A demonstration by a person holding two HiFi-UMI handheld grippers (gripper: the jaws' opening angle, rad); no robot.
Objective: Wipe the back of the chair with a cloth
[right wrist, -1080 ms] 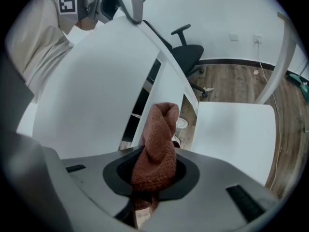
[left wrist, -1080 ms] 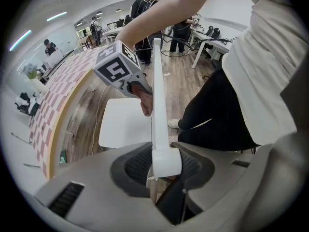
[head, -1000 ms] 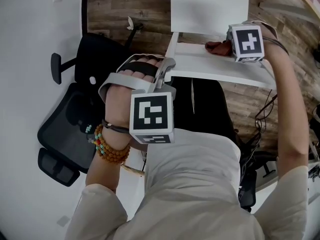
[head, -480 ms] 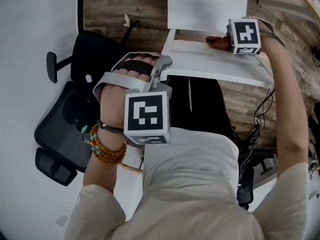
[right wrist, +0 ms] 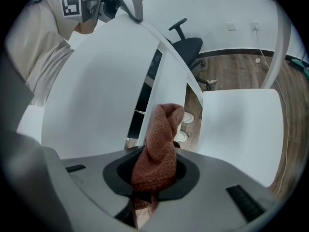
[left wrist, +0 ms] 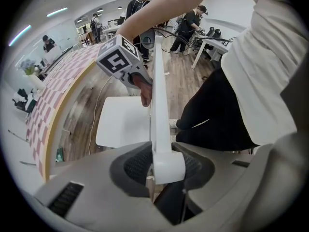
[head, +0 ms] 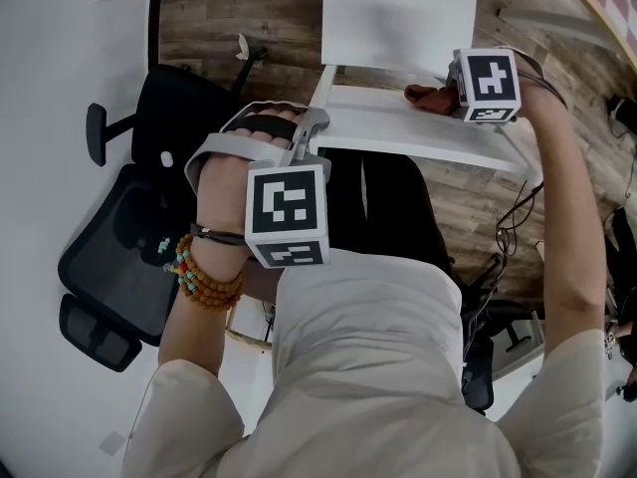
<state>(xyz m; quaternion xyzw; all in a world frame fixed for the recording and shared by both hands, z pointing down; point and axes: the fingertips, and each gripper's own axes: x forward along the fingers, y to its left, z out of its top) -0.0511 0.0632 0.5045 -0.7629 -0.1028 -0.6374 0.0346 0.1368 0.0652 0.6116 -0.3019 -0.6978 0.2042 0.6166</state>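
Plank floor (head: 229,8), smooth chair (head: 418,127), knitted cloth (right wrist: 159,144)

From overhead, the right marker cube (head: 487,83) hides most of the cloth (head: 422,94).

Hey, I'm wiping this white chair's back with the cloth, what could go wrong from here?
The cloth is bunched into a narrow roll in the right gripper; it may slip out or wipe only a thin strip.
The left gripper clamps only the end of the chair back, so a hard push might swing the chair.
Cables lie on the floor beside the person; a sidestep could snag them.
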